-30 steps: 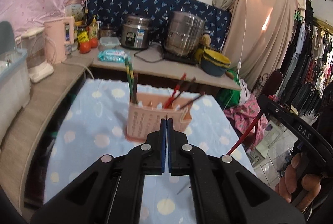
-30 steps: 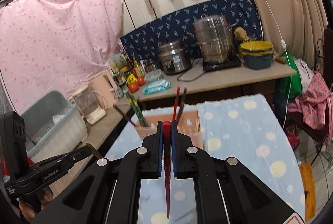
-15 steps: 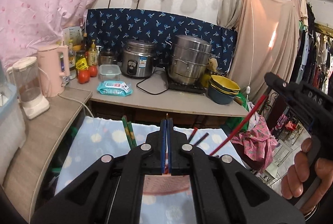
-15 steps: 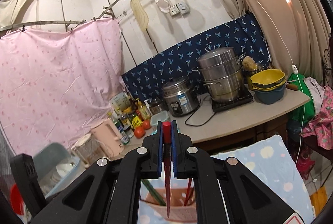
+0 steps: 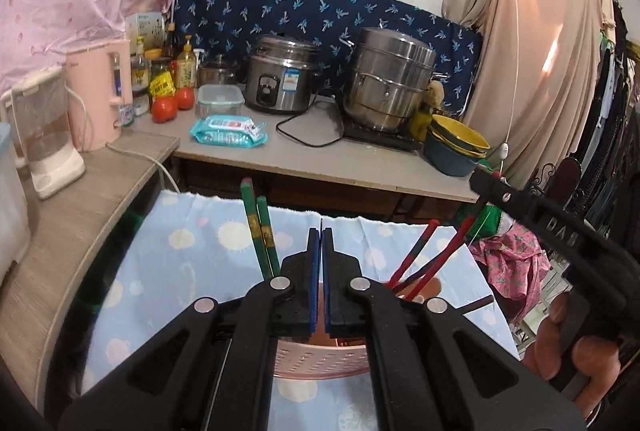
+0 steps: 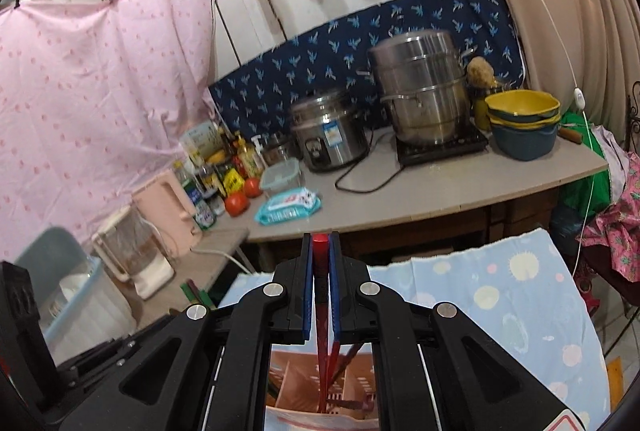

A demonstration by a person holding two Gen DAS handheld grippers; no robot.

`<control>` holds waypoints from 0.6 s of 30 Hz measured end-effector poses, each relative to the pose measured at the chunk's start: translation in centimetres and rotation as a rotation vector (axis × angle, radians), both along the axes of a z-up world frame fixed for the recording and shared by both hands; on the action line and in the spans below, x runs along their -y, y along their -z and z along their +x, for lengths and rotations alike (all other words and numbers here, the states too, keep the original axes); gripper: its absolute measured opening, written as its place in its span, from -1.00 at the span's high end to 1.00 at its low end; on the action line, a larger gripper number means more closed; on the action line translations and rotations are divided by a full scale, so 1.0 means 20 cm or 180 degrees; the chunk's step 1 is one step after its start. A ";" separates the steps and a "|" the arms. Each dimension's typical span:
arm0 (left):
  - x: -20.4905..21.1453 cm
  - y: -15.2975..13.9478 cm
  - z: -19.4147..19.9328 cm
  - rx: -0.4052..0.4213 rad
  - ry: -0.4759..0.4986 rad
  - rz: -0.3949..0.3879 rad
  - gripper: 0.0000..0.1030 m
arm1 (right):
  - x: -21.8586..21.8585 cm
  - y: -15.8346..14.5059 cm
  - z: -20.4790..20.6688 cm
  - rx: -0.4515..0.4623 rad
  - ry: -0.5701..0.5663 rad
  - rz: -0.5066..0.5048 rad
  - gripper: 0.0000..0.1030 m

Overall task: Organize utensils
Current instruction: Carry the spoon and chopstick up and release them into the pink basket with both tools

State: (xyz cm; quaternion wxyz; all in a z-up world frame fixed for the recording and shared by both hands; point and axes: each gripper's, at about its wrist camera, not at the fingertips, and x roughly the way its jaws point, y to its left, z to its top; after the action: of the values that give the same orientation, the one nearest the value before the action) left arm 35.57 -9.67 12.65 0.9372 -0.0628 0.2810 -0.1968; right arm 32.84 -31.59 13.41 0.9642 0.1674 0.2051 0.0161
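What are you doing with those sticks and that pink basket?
A person is sorting chopsticks into a pink basket on a blue spotted cloth. The right gripper is shut on a red chopstick, its lower end down in a basket compartment. The left gripper is shut on something thin. Green chopsticks and other red ones already stand in the basket.

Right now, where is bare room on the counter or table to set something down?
Free: counter in front of the cooker cord, between wipes pack and bowls; tablecloth left of the green chopsticks. Crowded: the bottle and tomato corner, and the pink basket.
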 end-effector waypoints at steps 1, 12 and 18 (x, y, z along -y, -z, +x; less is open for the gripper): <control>0.00 0.00 0.00 0.0009 -0.0014 -0.0012 0.98 | -0.01 0.02 0.00 -0.0026 -0.0011 -0.0027 0.84; -0.02 -0.02 -0.07 0.0138 -0.0176 0.0100 0.44 | -0.06 -0.01 -0.08 0.0035 -0.0015 -0.0209 0.18; -0.03 -0.05 -0.15 0.0180 -0.0223 0.0139 0.37 | -0.12 0.01 -0.17 -0.0028 -0.0060 -0.0348 0.18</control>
State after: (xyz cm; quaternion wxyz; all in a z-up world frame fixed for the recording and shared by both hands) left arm 32.49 -9.05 13.68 0.9522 -0.0466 0.2563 -0.1594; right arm 29.39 -29.10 13.19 0.9708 0.1126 0.2115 0.0133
